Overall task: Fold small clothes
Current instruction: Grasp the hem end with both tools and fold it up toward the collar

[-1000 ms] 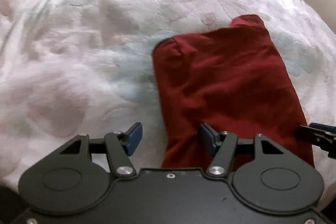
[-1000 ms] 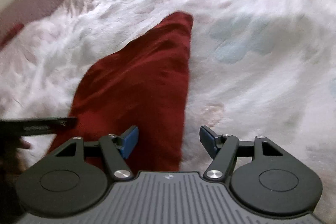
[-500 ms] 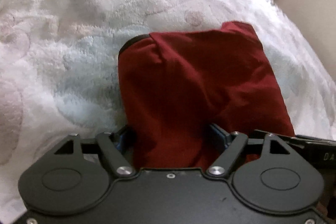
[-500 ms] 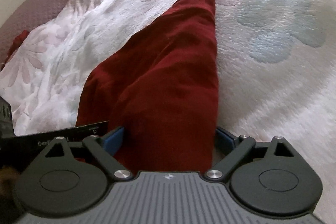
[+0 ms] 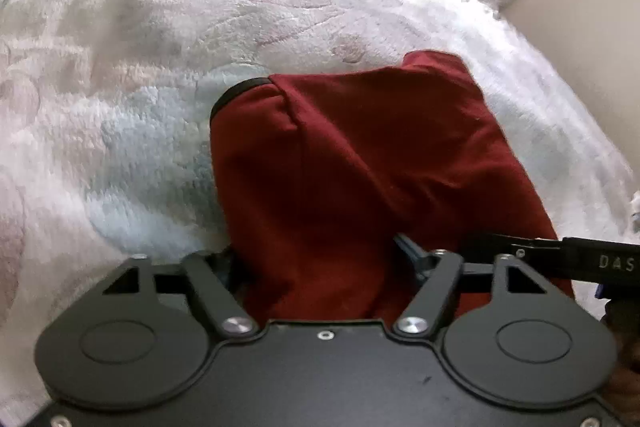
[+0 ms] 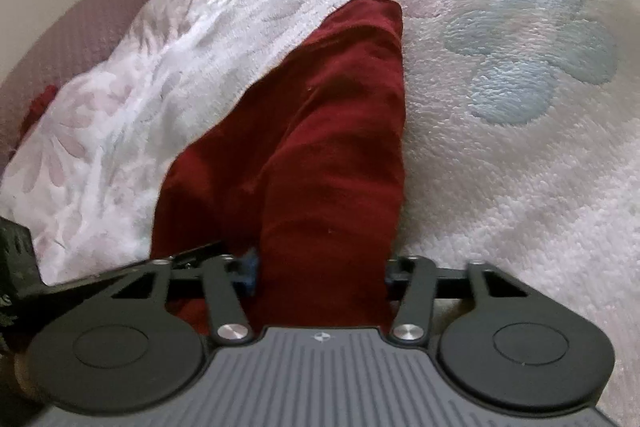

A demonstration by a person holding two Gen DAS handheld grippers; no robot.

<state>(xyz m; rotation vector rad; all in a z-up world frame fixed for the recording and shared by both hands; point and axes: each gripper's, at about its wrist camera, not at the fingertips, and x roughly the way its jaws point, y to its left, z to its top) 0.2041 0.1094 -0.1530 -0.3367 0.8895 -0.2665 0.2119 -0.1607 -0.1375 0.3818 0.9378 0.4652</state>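
So compared to a second ago both grippers have pushed forward onto the near edge of the dark red garment (image 5: 360, 163). Back then the blue pads were out in the open with the fluffy bedspread (image 5: 140, 87) showing between them; now the cloth fills the gap on both sides.

The left gripper (image 5: 320, 259) sits bottom centre of its view with the red fabric bunched between its fingers, which stand fairly wide. Honestly can't tell if it's actually pinching yet or just straddling the hem. Same deal with the right gripper (image 6: 320, 273): fingers set around a thick roll of the cloth at the bottom middle of its frame, grip not confirmable. In the left view the right tool pokes in from the lower right edge, so the two are close together along the same edge.

The garment lies on the bed, running from the bottom centre up toward the middle of each frame. It looks already narrowed into a long strip, with a dark-trimmed opening at its far left corner in the left view. So my guess is the lengthwise fold is done, and what's left is lifting this near end and carrying it over to the far end, then flattening. Nothing lifted off the bed yet as far as I can see.
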